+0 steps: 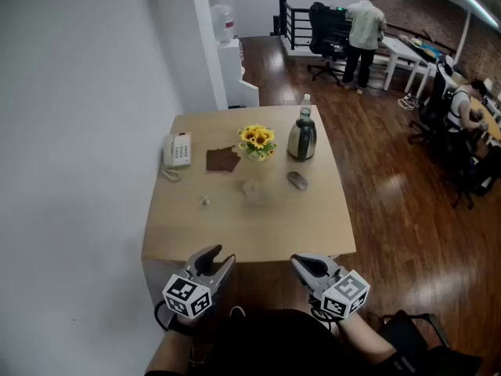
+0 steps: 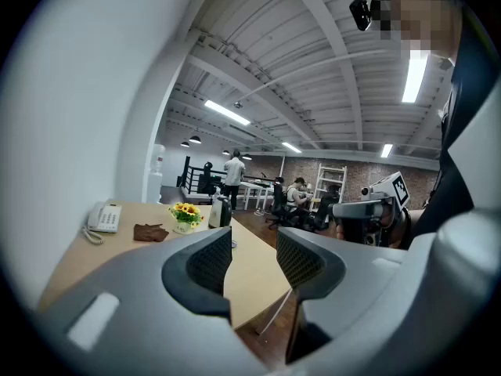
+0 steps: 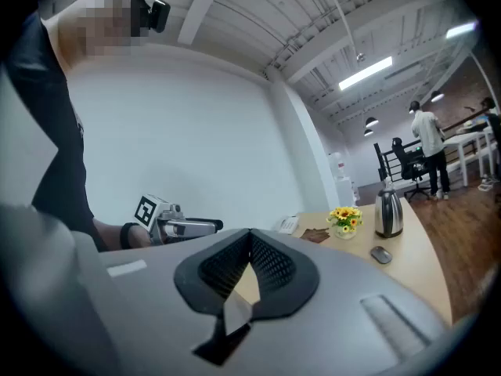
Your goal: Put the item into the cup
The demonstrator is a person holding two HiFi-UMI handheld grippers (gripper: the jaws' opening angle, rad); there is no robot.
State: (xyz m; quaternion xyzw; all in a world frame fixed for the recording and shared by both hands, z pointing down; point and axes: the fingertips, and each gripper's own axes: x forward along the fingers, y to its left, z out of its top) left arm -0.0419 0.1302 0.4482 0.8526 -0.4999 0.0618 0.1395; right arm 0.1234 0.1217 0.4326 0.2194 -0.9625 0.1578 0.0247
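A small pale item (image 1: 204, 201) lies on the wooden table (image 1: 313, 225), left of centre. To its right, just in front of the sunflower pot (image 1: 257, 142), stands a clear cup (image 1: 250, 188). Both grippers hang at the table's near edge, well short of the item and the cup. My left gripper (image 1: 221, 258) (image 2: 254, 241) is open, and only the table top shows through the gap between its jaws. My right gripper (image 1: 301, 262) (image 3: 250, 237) is shut with its tips touching and nothing between them. Neither gripper view shows the item or the cup.
On the table are a white phone (image 1: 177, 150), a brown cloth (image 1: 223, 160), a steel kettle (image 1: 302, 139) with a bottle (image 1: 305, 105) behind it, and a mouse (image 1: 297, 180). A white wall runs along the left. People and office chairs are far back on the wooden floor.
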